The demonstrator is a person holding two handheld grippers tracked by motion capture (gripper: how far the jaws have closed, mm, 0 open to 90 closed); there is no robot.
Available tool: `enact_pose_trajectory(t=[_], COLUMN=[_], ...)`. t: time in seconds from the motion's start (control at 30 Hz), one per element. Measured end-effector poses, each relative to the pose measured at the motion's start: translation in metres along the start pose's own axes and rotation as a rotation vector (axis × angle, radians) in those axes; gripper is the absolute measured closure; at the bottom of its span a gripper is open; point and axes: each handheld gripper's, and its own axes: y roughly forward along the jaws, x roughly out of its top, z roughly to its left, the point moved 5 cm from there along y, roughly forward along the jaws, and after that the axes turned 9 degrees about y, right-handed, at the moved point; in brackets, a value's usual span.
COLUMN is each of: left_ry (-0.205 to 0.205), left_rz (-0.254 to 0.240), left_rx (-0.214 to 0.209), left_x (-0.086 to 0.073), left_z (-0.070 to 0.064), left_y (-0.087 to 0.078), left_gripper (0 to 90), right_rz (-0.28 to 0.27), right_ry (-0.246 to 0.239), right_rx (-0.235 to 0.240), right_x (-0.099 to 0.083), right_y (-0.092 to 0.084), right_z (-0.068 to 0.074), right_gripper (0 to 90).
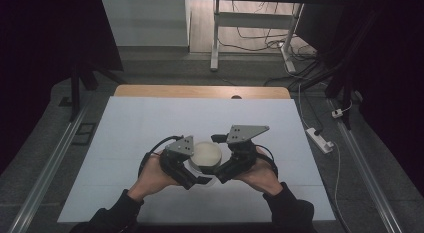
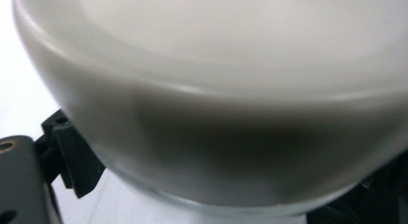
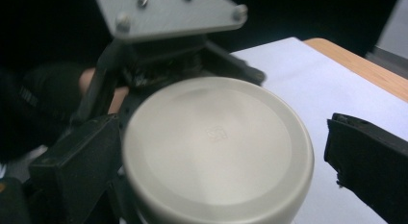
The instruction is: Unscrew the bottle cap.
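A round jar with a beige lid (image 1: pixel 206 153) stands on the white table sheet (image 1: pixel 150 123), near its front middle. My left gripper (image 1: pixel 196 166) comes in from the left; in the left gripper view its black jaws lie against both sides of the jar (image 2: pixel 231 104), low on the clear body under the lid, so the left gripper (image 2: pixel 216 190) is shut on it. My right gripper (image 1: pixel 223 157) comes from the right and stands open around the lid (image 3: pixel 216 147). In the right gripper view (image 3: pixel 221 166) the left jaw is close to the lid and the right jaw is well apart from it.
The wooden table edge (image 1: pixel 200 91) shows beyond the sheet at the back. A power strip (image 1: pixel 320 139) and cables lie on the floor to the right. Metal rails (image 1: pixel 55 158) run along both sides. White desk legs (image 1: pixel 215 43) stand behind.
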Motion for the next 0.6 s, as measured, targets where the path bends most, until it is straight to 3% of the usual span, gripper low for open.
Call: enact_pose_trajectory(t=[0.03, 0.07, 0.1, 0.13, 0.17, 0.27, 0.47, 0.6], left_ry=[0.0, -0.016, -0.022, -0.022, -0.03, -0.036, -0.021, -0.01], left_rz=[0.0, 0.017, 0.025, 0.025, 0.025, 0.035, 0.047, 0.036], left_rx=[0.0, 0.044, 0.061, 0.061, 0.075, 0.097, 0.122, 0.095], left_x=[0.0, 0.0, 0.0, 0.0, 0.0, 0.001, 0.005, 0.005], left_z=[0.0, 0.001, 0.002, 0.002, 0.002, 0.001, -0.003, -0.004], left_y=[0.0, 0.0, 0.001, 0.001, 0.002, 0.003, 0.004, 0.003], left_gripper=[7.3, 7.3, 7.3, 7.4, 7.3, 7.4, 7.3, 7.4], right_rz=[-0.01, -0.017, -0.022, -0.022, -0.03, -0.034, -0.033, -0.034], right_ry=[0.029, 0.049, 0.059, 0.059, 0.056, 0.043, 0.033, 0.027], right_rx=[-0.019, -0.04, -0.058, -0.058, -0.104, -0.172, -0.206, -0.189], right_x=[0.001, 0.002, 0.003, 0.003, 0.003, 0.003, -0.002, -0.002], right_y=[0.0, 0.0, 0.001, 0.001, 0.004, 0.008, 0.015, 0.015], right_z=[0.0, 0.0, 0.001, 0.001, 0.003, 0.006, 0.008, 0.009], right_gripper=[0.2, 0.3, 0.4, 0.4, 0.6, 2.7, 6.4, 7.3])
